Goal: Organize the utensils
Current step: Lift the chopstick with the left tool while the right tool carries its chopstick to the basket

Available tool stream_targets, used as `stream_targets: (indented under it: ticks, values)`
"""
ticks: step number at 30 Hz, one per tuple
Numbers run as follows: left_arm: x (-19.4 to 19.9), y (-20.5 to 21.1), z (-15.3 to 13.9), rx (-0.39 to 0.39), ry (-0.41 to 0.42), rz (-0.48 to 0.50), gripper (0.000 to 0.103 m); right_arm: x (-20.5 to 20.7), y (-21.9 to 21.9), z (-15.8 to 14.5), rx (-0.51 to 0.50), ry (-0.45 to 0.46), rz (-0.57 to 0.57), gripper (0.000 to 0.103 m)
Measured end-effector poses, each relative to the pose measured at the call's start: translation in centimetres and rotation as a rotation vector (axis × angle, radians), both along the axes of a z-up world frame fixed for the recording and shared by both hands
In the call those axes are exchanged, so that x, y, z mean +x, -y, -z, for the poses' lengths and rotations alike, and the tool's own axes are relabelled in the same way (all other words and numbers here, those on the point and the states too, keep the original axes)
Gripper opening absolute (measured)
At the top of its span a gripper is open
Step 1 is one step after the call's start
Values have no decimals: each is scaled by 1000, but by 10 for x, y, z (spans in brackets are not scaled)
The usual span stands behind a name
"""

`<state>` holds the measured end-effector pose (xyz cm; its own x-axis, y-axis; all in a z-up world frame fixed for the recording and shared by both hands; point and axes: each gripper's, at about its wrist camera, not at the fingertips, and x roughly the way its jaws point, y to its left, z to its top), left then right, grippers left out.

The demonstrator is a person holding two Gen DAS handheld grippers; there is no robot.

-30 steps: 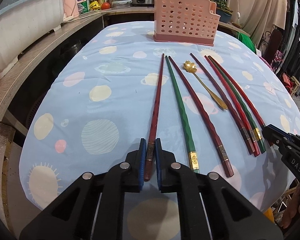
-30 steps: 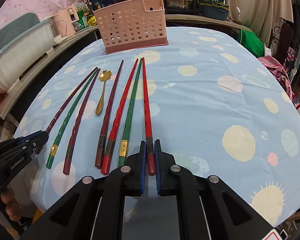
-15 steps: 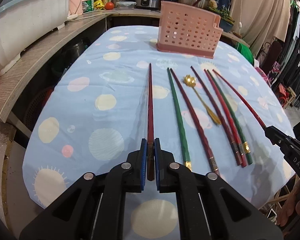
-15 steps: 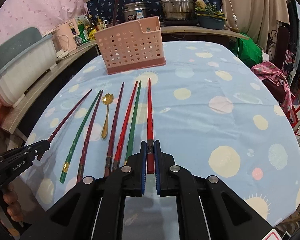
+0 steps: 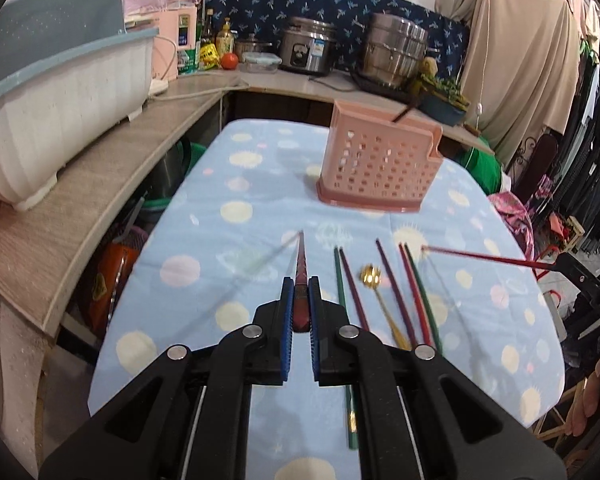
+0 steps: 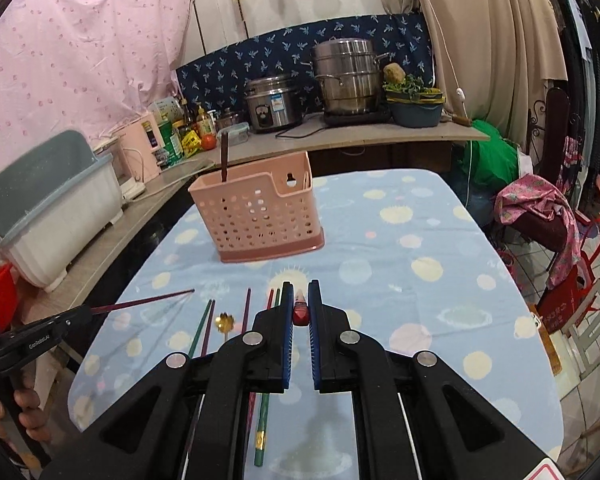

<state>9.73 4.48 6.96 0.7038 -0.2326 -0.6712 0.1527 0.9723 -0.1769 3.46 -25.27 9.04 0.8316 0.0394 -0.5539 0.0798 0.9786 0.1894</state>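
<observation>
Jaws of left gripper (image 5: 299,300) and right gripper (image 6: 299,304) each clenched on 1 chopstick, tips forward.

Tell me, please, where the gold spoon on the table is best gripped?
Take the gold spoon at mid-handle, coming from above with the jaws across the stem: it lies flat between two chopsticks, its flower-shaped bowl towards the pink basket, and the slim handle likely leaves a little room on either side.

Readable text: "GenRobot.AI" on the side of the left gripper (image 6: 48,342), seen from the right wrist; "DAS" on the right gripper (image 5: 596,292). Appliance and bottle labels too blurred to read.
</observation>
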Motion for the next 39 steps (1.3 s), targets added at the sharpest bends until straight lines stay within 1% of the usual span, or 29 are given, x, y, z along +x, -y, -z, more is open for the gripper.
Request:
stream_targets:
  ticks: [6,14,20,23,26,29,32,35,39]
  values:
    - [24,-1,-34,-30,50,-2,7,21,8,-23,-13,48,-1,7]
    - [60,8,-64,-27,95,9,7,49,16,-46,-19,87,2,7]
    - [86,20,-93,-25,135,25,7,71,27,-80,1,155,1,7]
    - [97,24,-118,-37,173,31,7,83,30,-103,21,202,-9,7]
    - [105,31,-150,-37,242,29,7,97,30,-126,19,259,-9,7]
    - [115,37,-176,-42,304,25,7,112,31,-147,42,317,-10,7]
    - [127,43,-195,-53,351,17,7,131,29,-164,71,364,-12,7]
    - [142,50,-206,-43,391,5,7,148,25,-176,84,410,-8,7]
    - [164,59,-200,-31,388,3,7,172,20,-177,100,431,-2,7]
